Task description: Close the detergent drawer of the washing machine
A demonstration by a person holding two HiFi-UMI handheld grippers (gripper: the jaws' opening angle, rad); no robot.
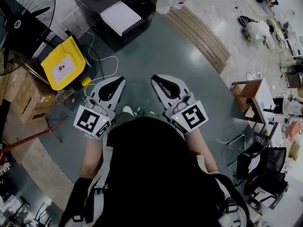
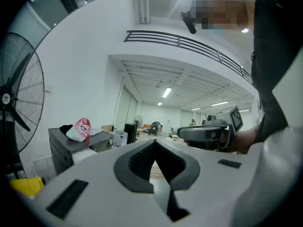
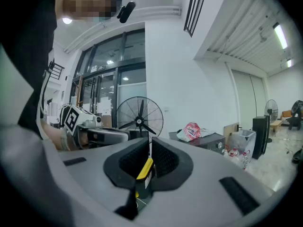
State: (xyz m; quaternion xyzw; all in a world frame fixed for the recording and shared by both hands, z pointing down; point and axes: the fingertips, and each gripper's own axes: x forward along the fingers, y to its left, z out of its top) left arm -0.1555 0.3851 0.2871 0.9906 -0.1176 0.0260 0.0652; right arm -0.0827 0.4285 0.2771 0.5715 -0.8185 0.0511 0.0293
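Jaws of left gripper (image 1: 113, 86) and right gripper (image 1: 166, 85) sit clenched, empty. Drawer is unseen; likely light sliding plastic, best pushed on its front.

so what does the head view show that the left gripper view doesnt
Only the head view: the black chairs at lower right, and the marker cube on the left gripper. Only the left gripper view: the balcony railing, the ceiling lights, and a close look at that gripper's jaws, together with nothing between them. Both: the fan, the dark cabinet and the right gripper. Neither shows a washing machine.
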